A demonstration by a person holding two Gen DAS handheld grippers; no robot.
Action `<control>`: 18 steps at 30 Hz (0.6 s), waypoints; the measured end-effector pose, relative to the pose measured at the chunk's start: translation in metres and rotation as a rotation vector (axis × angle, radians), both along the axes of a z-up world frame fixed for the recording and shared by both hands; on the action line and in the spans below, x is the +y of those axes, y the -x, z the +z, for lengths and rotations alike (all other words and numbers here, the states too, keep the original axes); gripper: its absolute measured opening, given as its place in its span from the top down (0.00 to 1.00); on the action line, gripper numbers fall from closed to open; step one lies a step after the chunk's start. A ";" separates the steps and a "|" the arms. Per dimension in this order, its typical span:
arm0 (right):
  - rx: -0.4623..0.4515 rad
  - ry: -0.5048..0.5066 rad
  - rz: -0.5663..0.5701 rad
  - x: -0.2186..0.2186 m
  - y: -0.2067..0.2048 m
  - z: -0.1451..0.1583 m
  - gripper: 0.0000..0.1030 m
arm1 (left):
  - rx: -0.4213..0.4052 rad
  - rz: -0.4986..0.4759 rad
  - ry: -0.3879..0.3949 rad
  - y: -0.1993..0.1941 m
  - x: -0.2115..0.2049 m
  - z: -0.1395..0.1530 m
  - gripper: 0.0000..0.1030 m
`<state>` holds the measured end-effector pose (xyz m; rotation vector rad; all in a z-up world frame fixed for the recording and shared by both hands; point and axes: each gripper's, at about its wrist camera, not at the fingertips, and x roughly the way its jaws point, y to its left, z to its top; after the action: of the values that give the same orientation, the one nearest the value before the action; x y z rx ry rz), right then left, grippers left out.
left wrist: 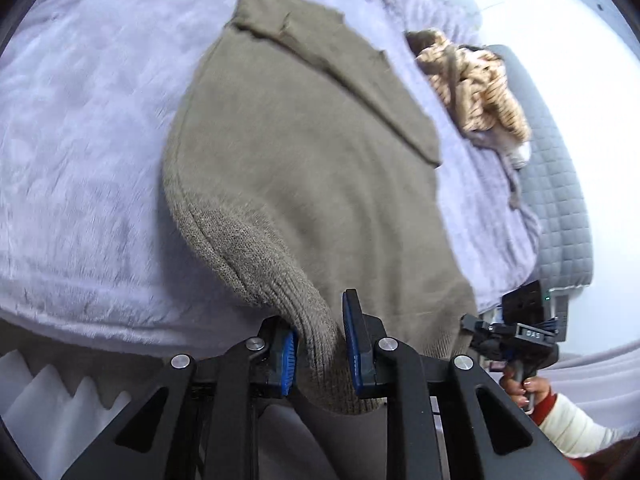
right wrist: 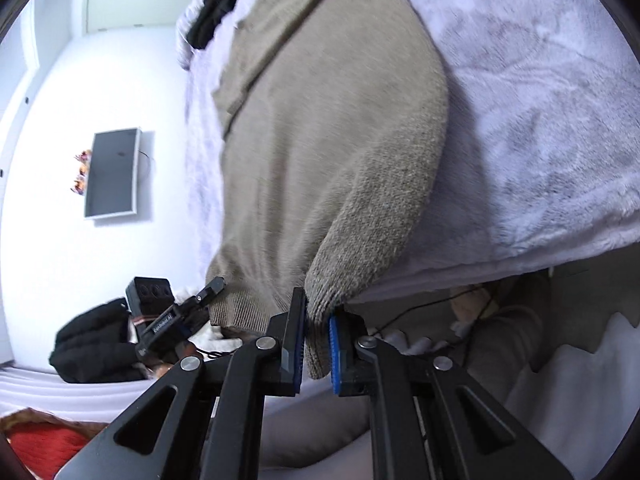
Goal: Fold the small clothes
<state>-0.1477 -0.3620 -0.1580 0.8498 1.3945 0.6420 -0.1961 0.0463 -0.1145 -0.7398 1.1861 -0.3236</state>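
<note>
The left gripper (left wrist: 320, 354) is clamped on the ribbed hem of the taupe sweater (left wrist: 304, 160), a thick fold of knit bunched between its 2 blue pads (left wrist: 354, 344). The right gripper (right wrist: 316, 350) pinches the hem's other corner the same way — the cloth hangs down between its pads (right wrist: 335, 356). In the left wrist view the right gripper shows beside the sweater's near right corner, with a hand (left wrist: 520, 390) in a red-and-white sleeve (left wrist: 568, 424) on its handle.

The sweater lies spread on a lilac fleece blanket (left wrist: 80, 140), its near edge lifted at both held corners, its neck end away from the grippers. A sleeve is folded across its body. Right of the sweater lies a crumpled tan patterned garment (left wrist: 476, 88) — beyond it, a grey quilted cover (left wrist: 560, 200). Past the sweater's far end sits a black garment (right wrist: 220, 0).
</note>
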 end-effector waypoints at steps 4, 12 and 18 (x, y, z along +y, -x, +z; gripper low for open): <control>-0.041 -0.062 -0.033 -0.002 -0.005 0.018 0.90 | -0.038 0.010 0.043 -0.010 0.011 0.016 0.78; -0.084 -0.171 -0.056 0.000 -0.056 0.050 0.92 | -0.072 0.100 0.079 -0.051 0.024 0.035 0.78; -0.133 -0.262 -0.099 -0.004 -0.122 0.082 0.94 | -0.117 0.177 0.103 -0.102 0.035 0.055 0.78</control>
<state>-0.0261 -0.3656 -0.0758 1.0575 1.1561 0.8012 -0.0944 0.0816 -0.0596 -0.8975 0.9916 -0.2783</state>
